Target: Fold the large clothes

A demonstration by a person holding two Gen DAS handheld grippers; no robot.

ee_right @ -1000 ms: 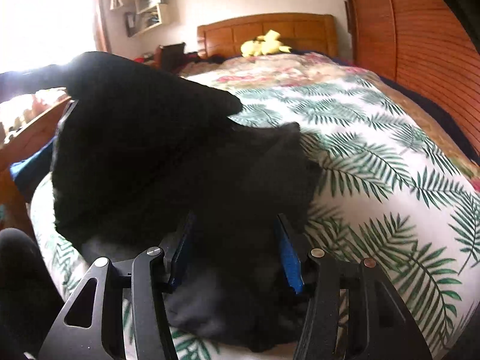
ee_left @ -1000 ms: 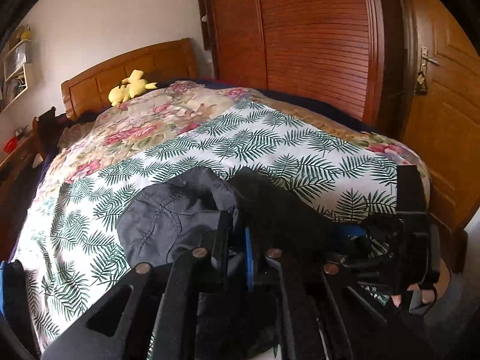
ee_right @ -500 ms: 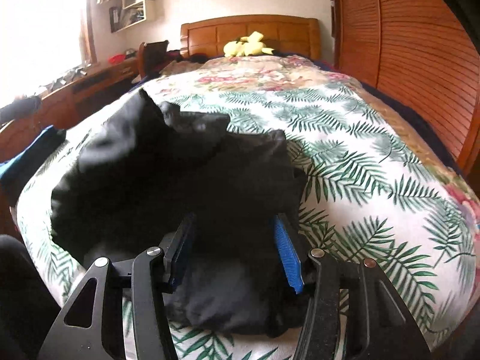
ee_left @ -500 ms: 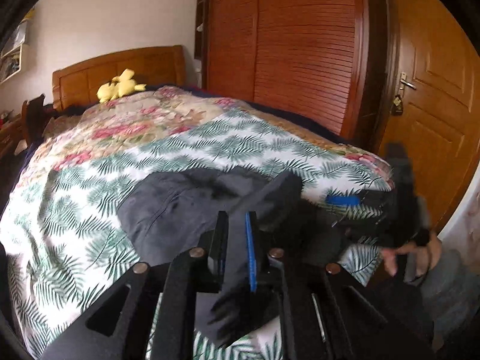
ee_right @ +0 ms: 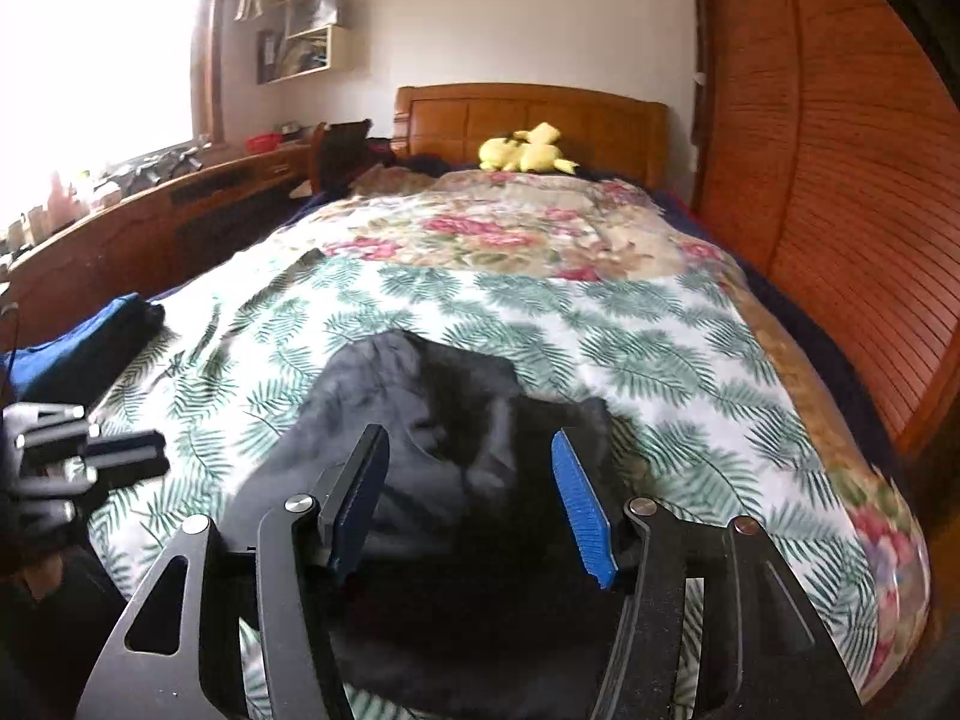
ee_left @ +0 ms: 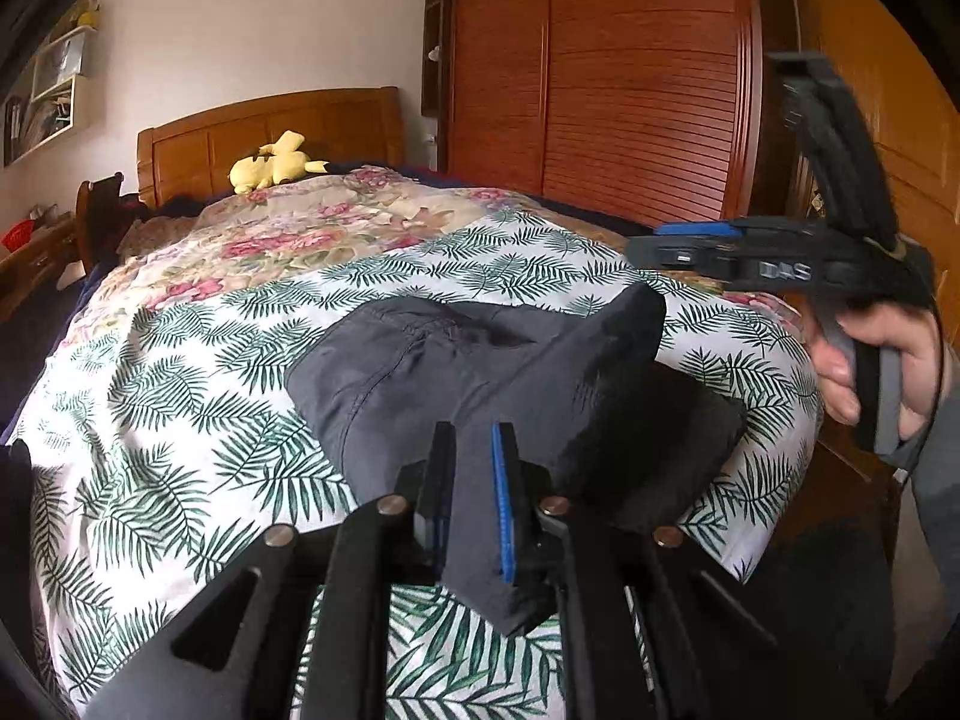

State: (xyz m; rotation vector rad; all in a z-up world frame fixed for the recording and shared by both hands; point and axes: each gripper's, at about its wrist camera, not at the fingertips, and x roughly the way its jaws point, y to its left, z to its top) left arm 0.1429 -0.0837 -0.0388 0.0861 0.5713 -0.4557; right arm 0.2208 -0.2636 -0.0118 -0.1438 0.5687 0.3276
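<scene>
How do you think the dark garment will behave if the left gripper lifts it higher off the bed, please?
The dark garment is probably floppy: it lies in soft creases, and a corner droops below the left gripper shut on it. It looks thin, so likely light. The rest would probably trail across the leaf-print bedspread.

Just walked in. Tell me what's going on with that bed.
A person is folding a dark garment on the palm-print bedspread. The left gripper is shut on a corner of the cloth. The right gripper is open above the bunched garment, holding nothing. The fold is unfinished.
</scene>
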